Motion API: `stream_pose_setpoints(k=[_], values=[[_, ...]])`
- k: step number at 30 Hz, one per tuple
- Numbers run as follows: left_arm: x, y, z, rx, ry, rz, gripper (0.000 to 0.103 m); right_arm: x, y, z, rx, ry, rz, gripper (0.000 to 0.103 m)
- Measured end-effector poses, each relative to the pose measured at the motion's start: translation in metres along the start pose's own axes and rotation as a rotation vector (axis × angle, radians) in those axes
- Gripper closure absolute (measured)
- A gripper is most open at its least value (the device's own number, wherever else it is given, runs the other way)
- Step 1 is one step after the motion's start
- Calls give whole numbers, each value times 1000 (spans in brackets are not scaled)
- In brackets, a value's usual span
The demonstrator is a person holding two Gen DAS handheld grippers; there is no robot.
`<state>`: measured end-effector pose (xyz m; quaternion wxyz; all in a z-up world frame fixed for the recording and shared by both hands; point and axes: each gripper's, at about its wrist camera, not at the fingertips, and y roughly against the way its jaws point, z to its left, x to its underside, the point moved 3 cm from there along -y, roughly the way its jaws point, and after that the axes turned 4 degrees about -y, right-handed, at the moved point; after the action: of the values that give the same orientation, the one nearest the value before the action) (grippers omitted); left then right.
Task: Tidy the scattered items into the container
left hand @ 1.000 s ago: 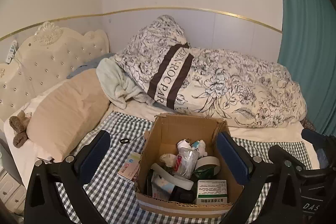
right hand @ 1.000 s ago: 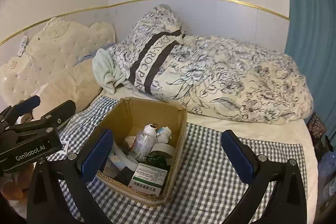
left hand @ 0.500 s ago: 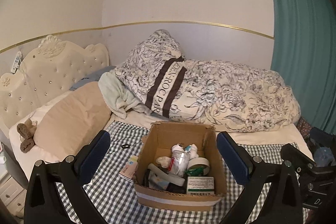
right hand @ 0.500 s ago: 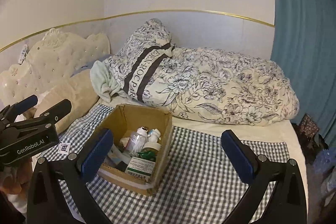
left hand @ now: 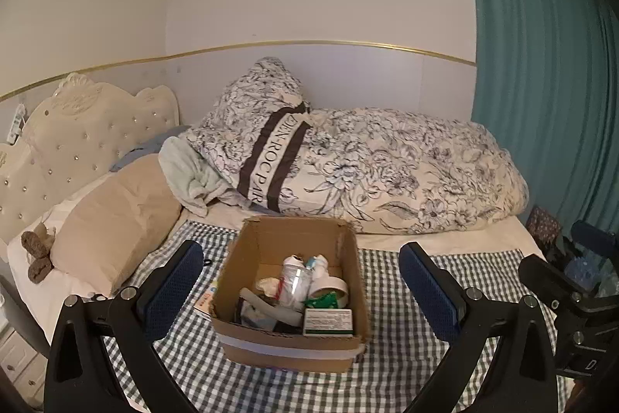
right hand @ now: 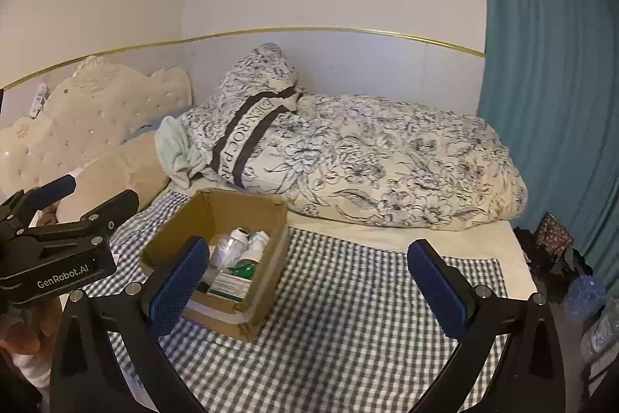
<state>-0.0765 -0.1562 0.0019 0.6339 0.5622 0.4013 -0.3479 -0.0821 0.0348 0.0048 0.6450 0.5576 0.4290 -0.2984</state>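
Observation:
An open cardboard box point(left hand: 271, 239) stands on the checked cloth point(left hand: 390, 347) on the bed. Inside lie a clear bottle point(left hand: 294, 281), a tape roll point(left hand: 330, 286), a green packet point(left hand: 323, 301) and a green-and-white carton point(left hand: 328, 321). A small flat packet point(left hand: 204, 300) and a black ring point(left hand: 207, 262) lie on the cloth left of the box. My left gripper point(left hand: 301, 252) hangs open and empty well back from the box. My right gripper point(right hand: 308, 247) is also open and empty, with the box point(right hand: 209, 215) to its left. The left gripper point(right hand: 89, 194) shows at the left of the right wrist view.
A floral duvet point(left hand: 406, 169) and striped pillow point(left hand: 267, 142) lie behind the box, a beige pillow point(left hand: 116, 219) and tufted headboard point(left hand: 77, 134) to the left. A teal curtain point(right hand: 549, 84) hangs at the right, with bags point(right hand: 553, 239) below it.
Both grippers have drawn back and up from the box, which now looks smaller and farther away. Both stay open and empty.

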Motion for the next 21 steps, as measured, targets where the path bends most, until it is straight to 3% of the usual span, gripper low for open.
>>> stream_pose_setpoints(k=[21], values=[[-3, 19, -115, 125, -83, -17, 0, 28, 53, -127, 145, -106, -8, 0]])
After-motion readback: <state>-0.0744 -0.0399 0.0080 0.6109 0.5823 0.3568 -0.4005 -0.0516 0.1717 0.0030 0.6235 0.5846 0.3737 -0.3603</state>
